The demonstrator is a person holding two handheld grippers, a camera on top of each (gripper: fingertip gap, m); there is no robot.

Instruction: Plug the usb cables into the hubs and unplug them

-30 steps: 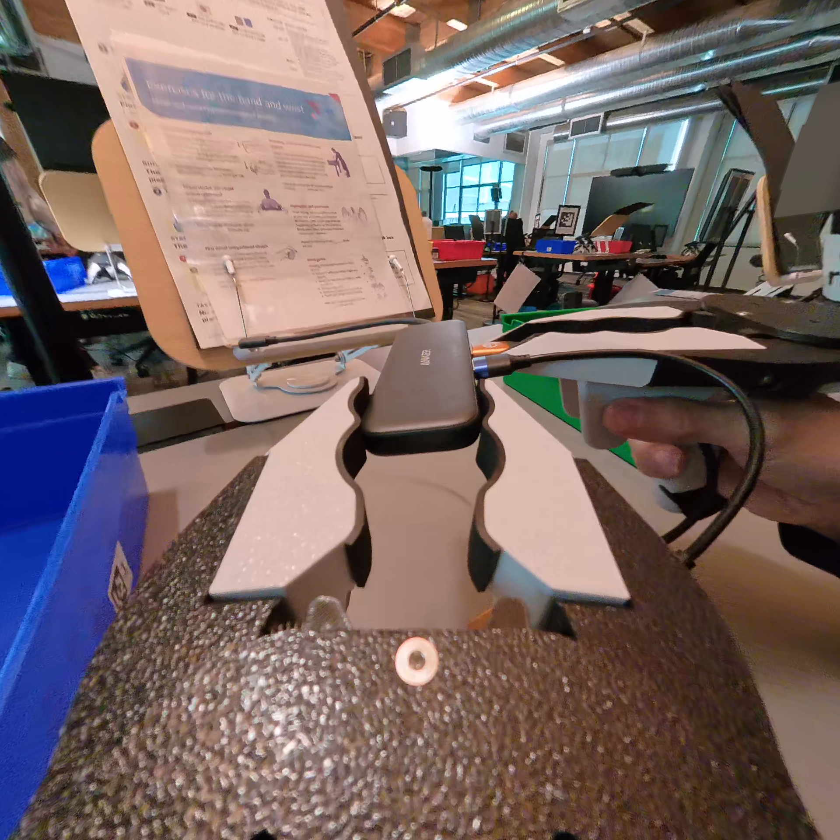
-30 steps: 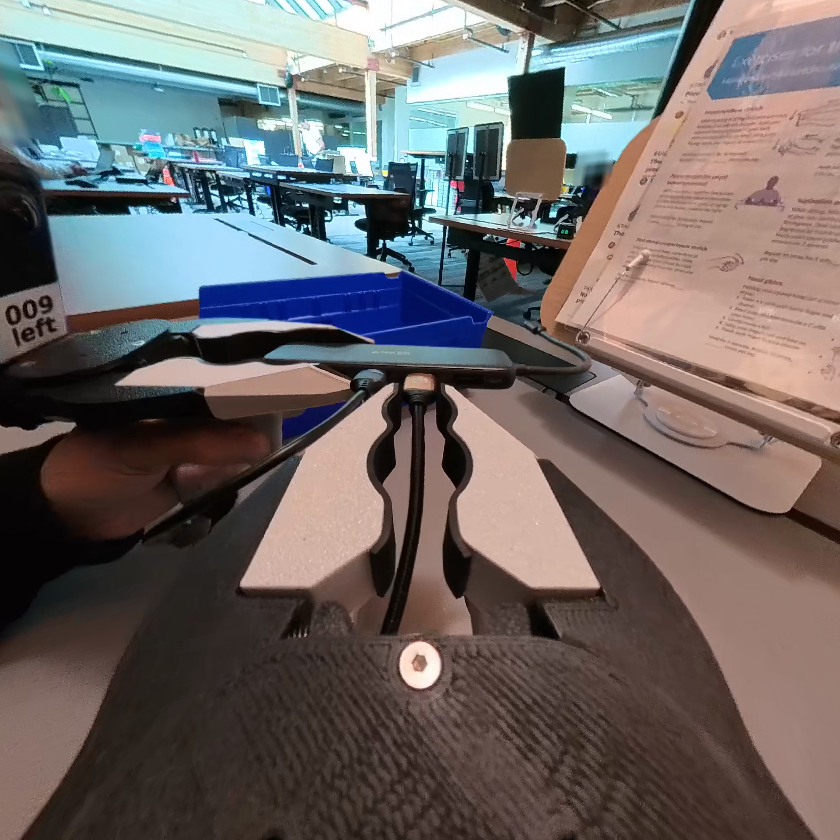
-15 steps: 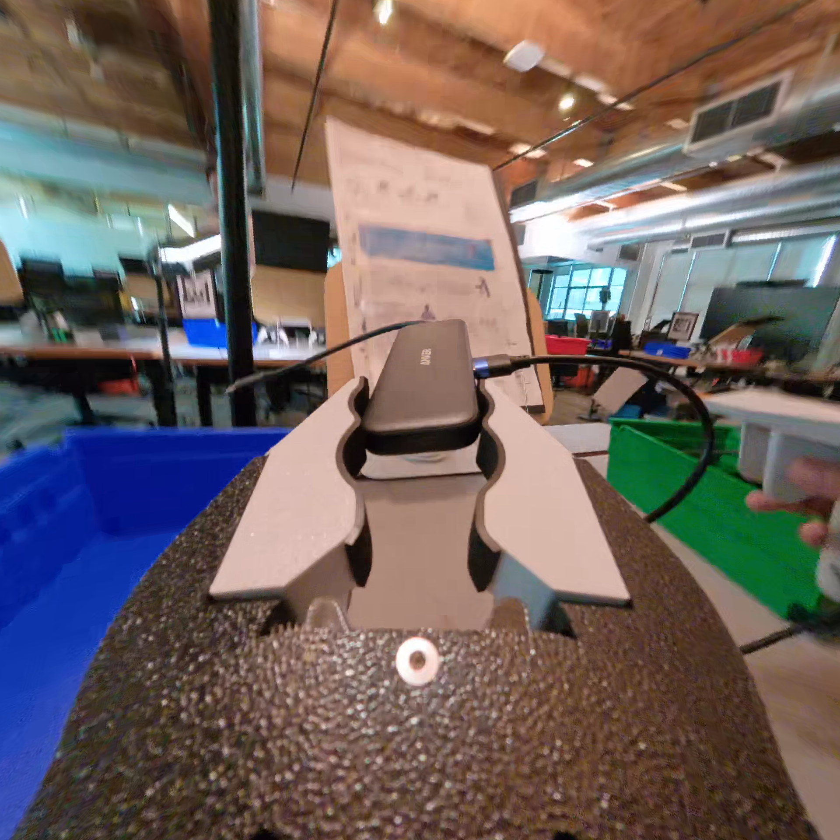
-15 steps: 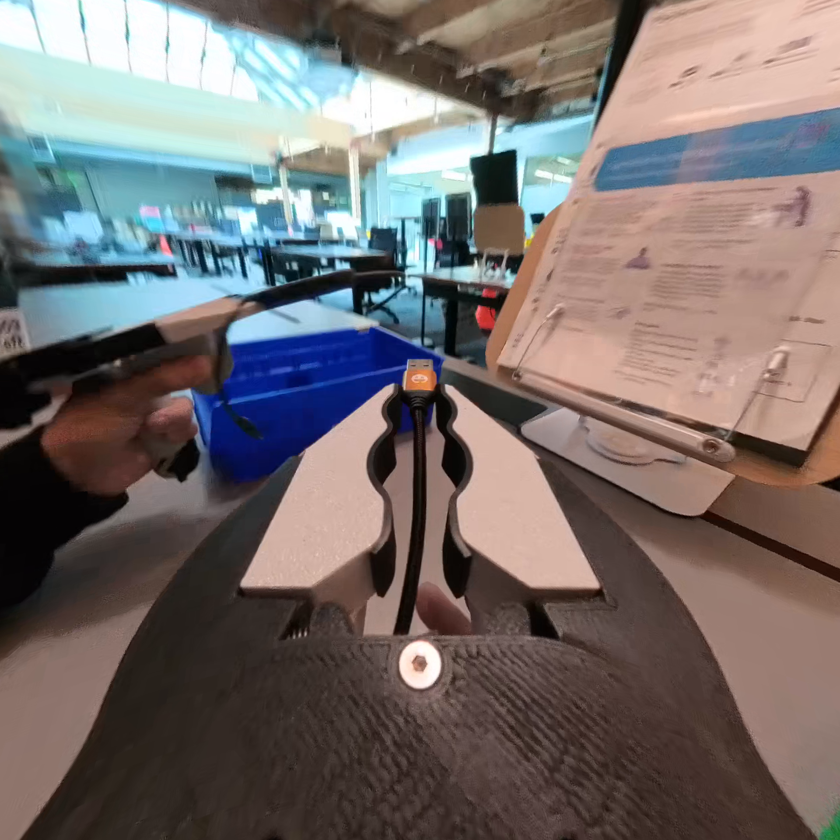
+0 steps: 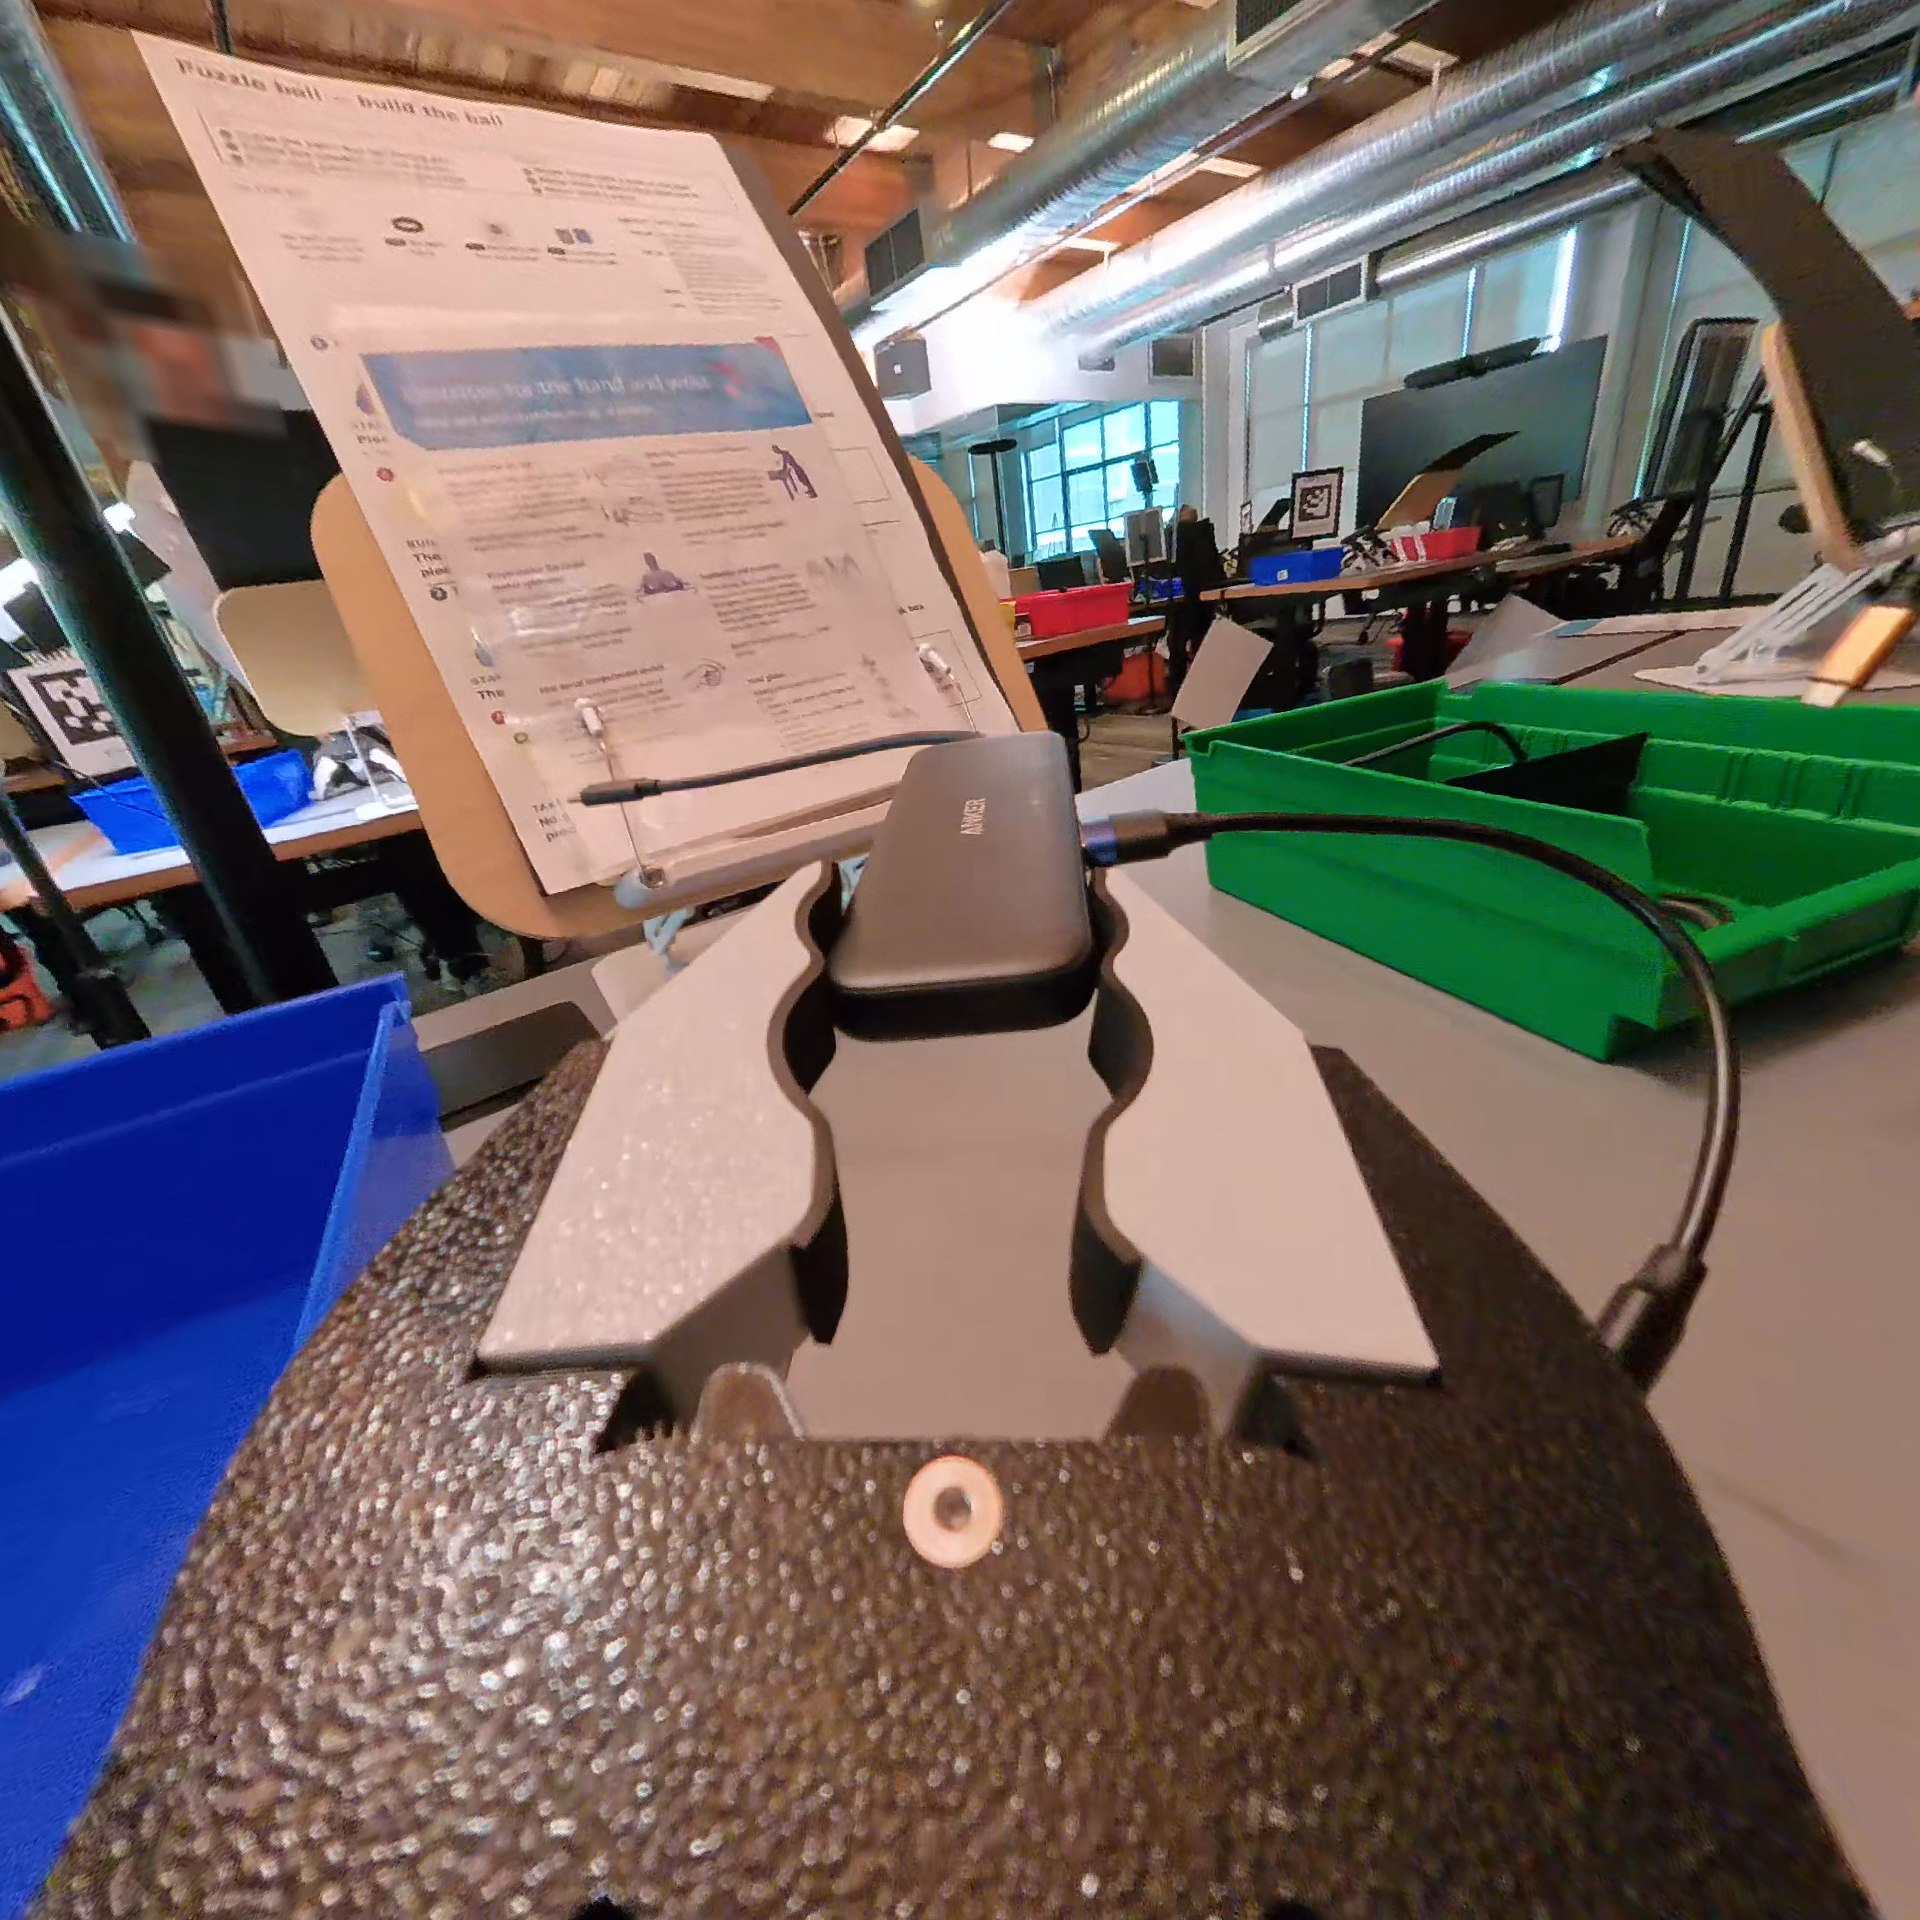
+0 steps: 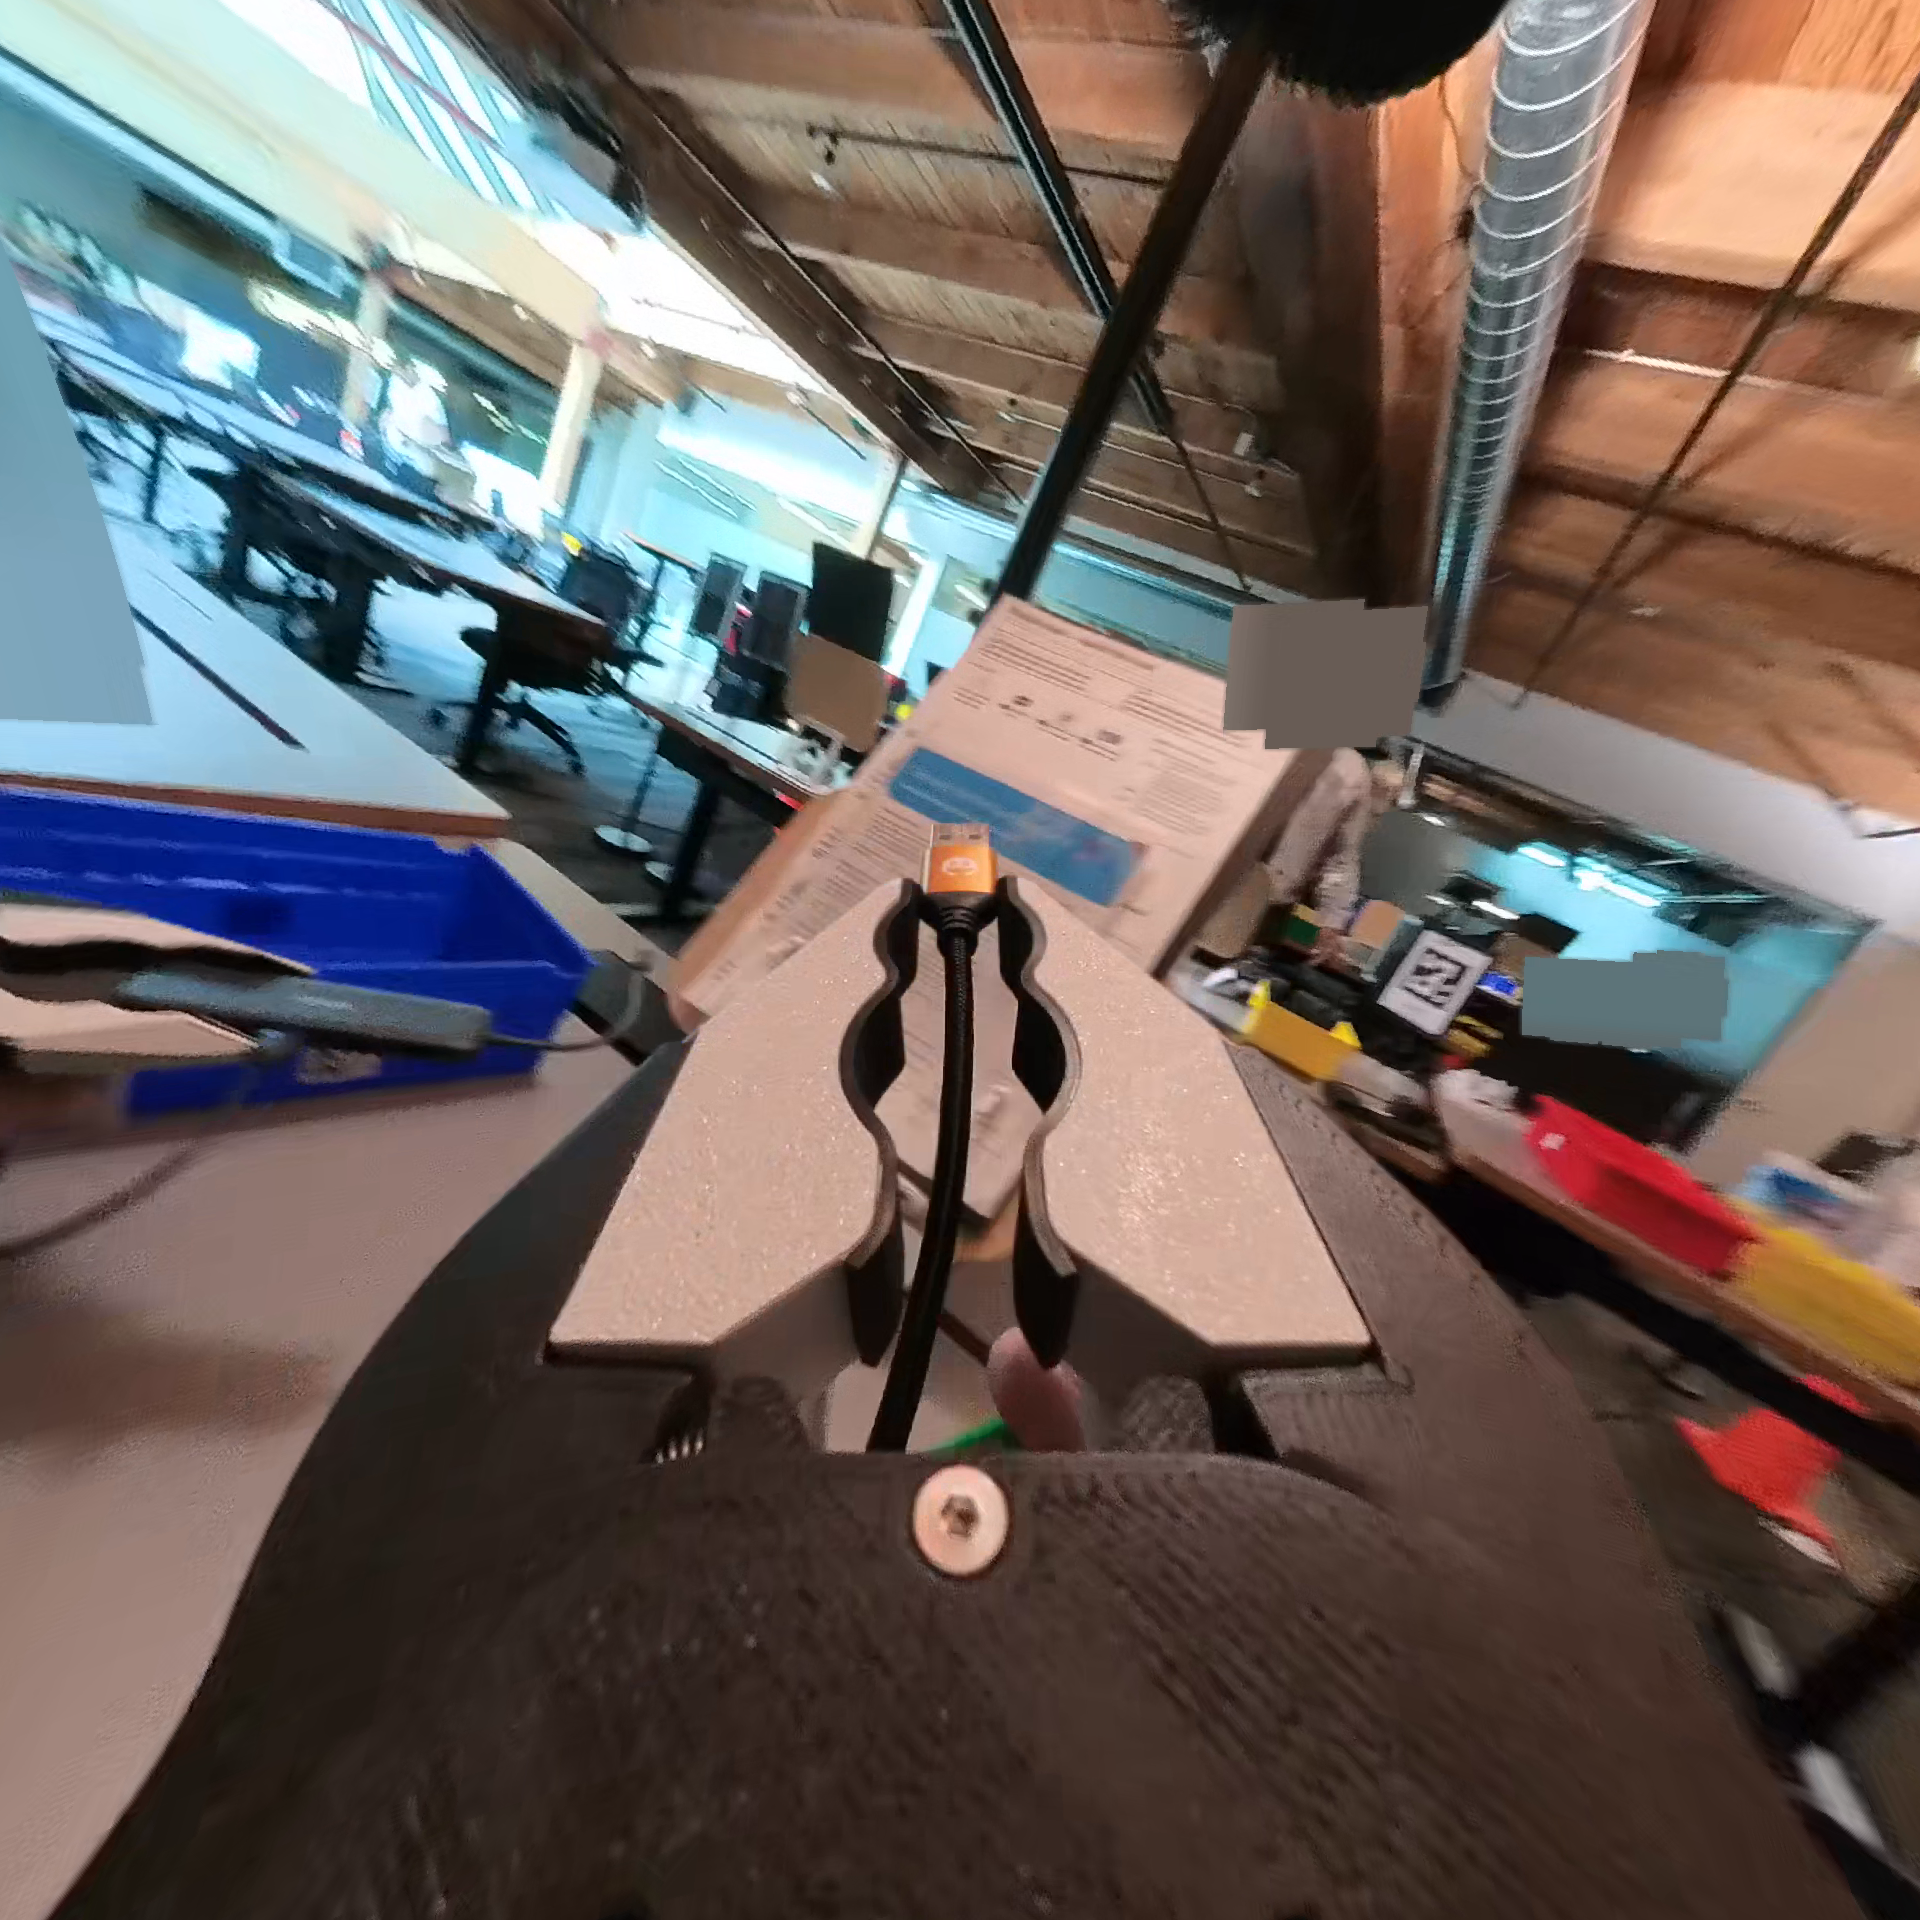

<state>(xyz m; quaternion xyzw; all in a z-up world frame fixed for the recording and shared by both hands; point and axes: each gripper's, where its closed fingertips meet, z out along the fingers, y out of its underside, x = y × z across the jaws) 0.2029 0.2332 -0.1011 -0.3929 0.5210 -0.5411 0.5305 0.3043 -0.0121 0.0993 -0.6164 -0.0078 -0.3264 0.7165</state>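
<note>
My left gripper point(image 5: 961, 920) is shut on a dark grey USB hub point(image 5: 966, 842) and holds it above the table. A black cable point(image 5: 1621, 935) with a grey plug point(image 5: 1127, 836) sits in the hub's right side. The hub's own thin lead point(image 5: 769, 771) hangs free to the left. My right gripper point(image 6: 958, 902) is shut on an orange USB plug point(image 6: 961, 868); its black braided cable point(image 6: 935, 1143) runs back between the fingers. The plug is out of the hub and well apart from it. It also shows at the far right of the left wrist view point(image 5: 1860, 660). The hub shows at the left of the right wrist view point(image 6: 312, 1003).
A blue bin point(image 5: 156, 1195) stands at the left and a green bin point(image 5: 1558, 862) with a cable in it at the right. A wooden document stand point(image 5: 623, 520) with printed sheets stands behind the hub. Red point(image 6: 1631, 1184) and yellow point(image 6: 1299, 1039) bins sit on far tables.
The orange plug has come out of the hub. My right gripper has carried it away to the right and tilted upward. My left gripper still holds the hub with the other cable plugged in.
</note>
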